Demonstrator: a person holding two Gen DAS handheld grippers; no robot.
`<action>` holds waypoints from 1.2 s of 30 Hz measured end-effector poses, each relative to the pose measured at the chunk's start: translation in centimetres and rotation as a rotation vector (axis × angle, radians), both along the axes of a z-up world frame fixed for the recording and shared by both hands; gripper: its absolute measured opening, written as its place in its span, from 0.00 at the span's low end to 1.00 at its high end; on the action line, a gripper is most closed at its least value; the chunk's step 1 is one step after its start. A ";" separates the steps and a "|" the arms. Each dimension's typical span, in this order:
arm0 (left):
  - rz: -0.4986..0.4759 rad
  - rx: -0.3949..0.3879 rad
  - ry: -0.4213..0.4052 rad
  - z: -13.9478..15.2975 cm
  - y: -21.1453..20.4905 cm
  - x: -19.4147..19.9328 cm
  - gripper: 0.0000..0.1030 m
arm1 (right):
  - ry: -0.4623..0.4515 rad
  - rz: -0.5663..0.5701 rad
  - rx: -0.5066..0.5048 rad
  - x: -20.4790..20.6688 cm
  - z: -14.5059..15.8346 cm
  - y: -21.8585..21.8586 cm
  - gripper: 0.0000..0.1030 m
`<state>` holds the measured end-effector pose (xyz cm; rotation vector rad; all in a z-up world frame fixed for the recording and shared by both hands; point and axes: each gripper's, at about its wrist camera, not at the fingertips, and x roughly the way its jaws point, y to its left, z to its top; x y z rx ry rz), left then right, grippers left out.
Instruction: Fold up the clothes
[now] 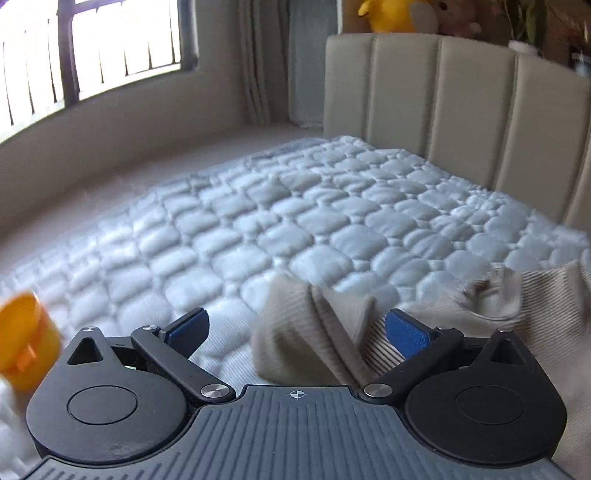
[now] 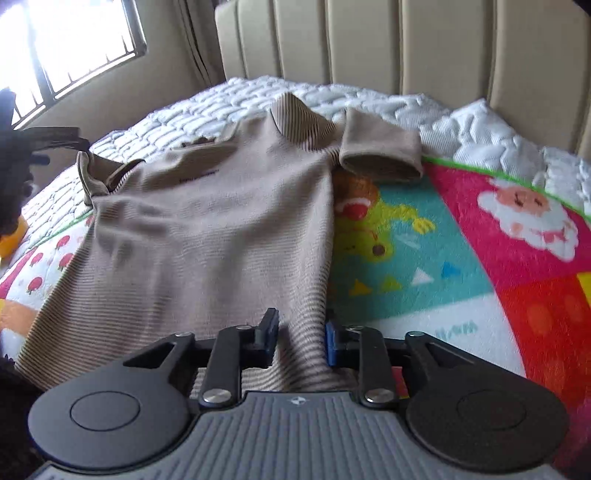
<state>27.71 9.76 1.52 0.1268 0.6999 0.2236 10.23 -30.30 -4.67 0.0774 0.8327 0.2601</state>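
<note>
My left tongs point(image 1: 295, 328) stand spread wide with a bunched fold of the beige ribbed shirt point(image 1: 314, 332) lying between the blue pads point(image 1: 406, 334), not pinched. My right tongs point(image 2: 300, 338) are partly closed around the shirt's lower hem point(image 2: 295, 354); I cannot tell whether the pads actually press the cloth. The shirt point(image 2: 207, 229) lies front up across the bed, collar point(image 2: 299, 122) toward the padded headboard point(image 2: 406, 44), one short sleeve point(image 2: 380, 151) spread to the right, the other crumpled at the left. Under it lies a bright cartoon play mat point(image 2: 461, 258), over a white quilted mattress cover point(image 1: 258, 221). An orange cup-like container point(image 1: 26, 336) sits at the left edge; its inside is blurred, so I cannot tell the contents. A yellow plush toy point(image 1: 388, 14) sits atop the headboard, and a barred window point(image 1: 92, 55) is at the left
</note>
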 end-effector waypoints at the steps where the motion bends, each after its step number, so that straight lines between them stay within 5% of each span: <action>1: -0.030 0.045 0.057 -0.3 -0.3 1.5 1.00 | -0.012 0.008 0.011 0.2 0.1 0.0 0.38; 4: -0.044 0.101 0.221 -2.5 -0.2 4.7 0.94 | 0.007 0.019 0.025 0.9 -0.5 0.0 0.42; 7: -0.046 0.027 0.231 -3.3 1.3 3.6 0.51 | 0.031 0.026 0.004 0.9 -1.1 0.2 0.43; 8: -0.030 -0.031 0.204 -3.0 2.2 2.5 0.50 | 0.030 0.030 0.004 0.9 -1.0 0.3 0.43; 11: 0.079 -0.116 0.109 -2.0 5.7 -2.3 0.51 | 0.028 0.042 0.003 0.9 -1.0 0.6 0.47; 18: 0.303 -0.206 0.237 -3.5 12.3 -11.9 0.56 | 0.029 0.060 -0.048 0.6 -1.4 1.4 0.55; 20: 0.345 -0.326 0.207 -3.0 13.8 -13.4 0.72 | 0.023 0.066 -0.066 0.5 -1.4 1.7 0.56; 24: 0.404 -0.586 0.103 -1.6 14.9 -14.0 0.76 | 0.011 0.061 -0.058 0.4 -1.2 1.7 0.56; 27: 0.392 -0.713 -0.010 -0.8 11.0 -12.8 0.87 | -0.024 0.062 -0.043 0.6 -0.3 1.7 0.56; 31: 0.267 -0.805 -0.068 -1.5 3.3 -9.8 0.94 | -0.192 0.156 -0.300 2.0 1.8 3.2 0.56; 36: 0.006 -0.621 -0.093 -3.4 -2.7 -8.4 0.94 | -0.251 0.293 -0.715 7.5 -0.6 3.7 0.56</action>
